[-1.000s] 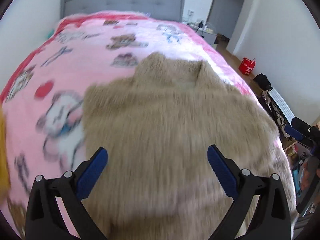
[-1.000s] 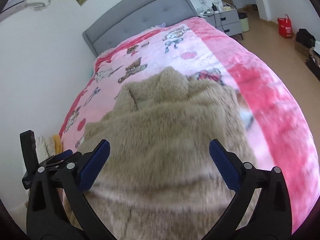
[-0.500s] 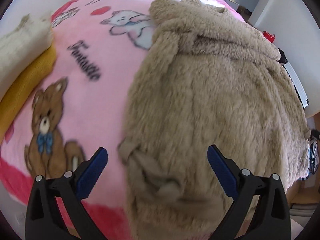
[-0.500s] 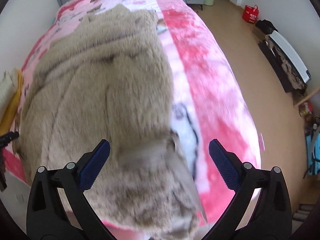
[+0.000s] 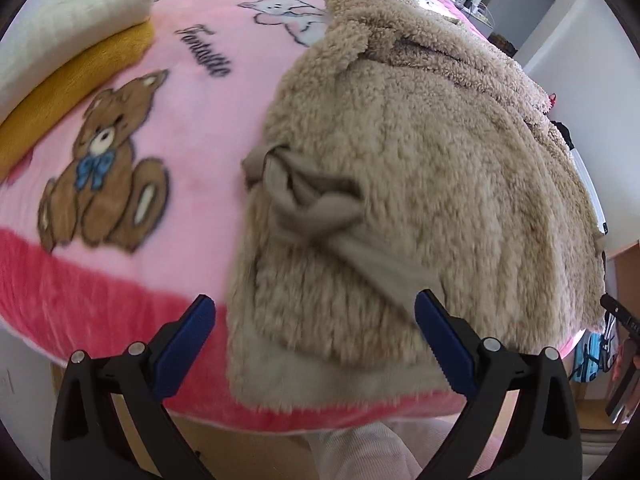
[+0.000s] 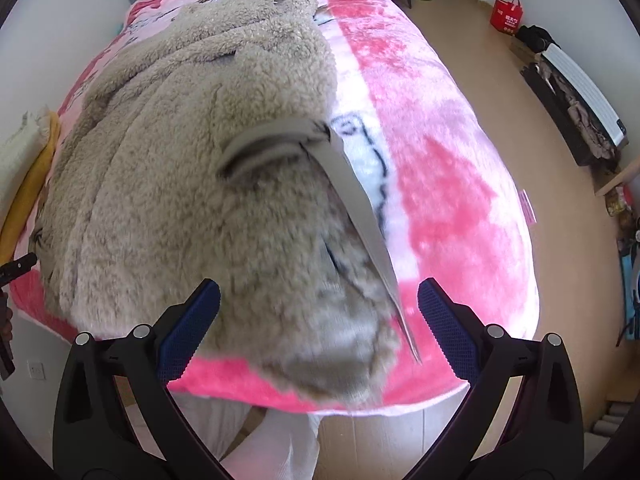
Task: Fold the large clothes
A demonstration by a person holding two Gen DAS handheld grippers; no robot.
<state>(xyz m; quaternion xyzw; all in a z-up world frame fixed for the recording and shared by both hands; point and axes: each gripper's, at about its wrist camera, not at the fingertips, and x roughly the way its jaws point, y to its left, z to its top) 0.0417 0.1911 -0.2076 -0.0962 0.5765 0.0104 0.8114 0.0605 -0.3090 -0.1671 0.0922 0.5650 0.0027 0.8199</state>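
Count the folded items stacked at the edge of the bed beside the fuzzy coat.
2: a cream folded cloth on top, and a mustard-yellow one beneath it, left of the beige coat. More may lie out of frame.

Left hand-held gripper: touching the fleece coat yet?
Cannot tell. In the left wrist view the left hand-held gripper is open with the fleece coat hem between its fingers; neither contact nor a gap shows plainly.
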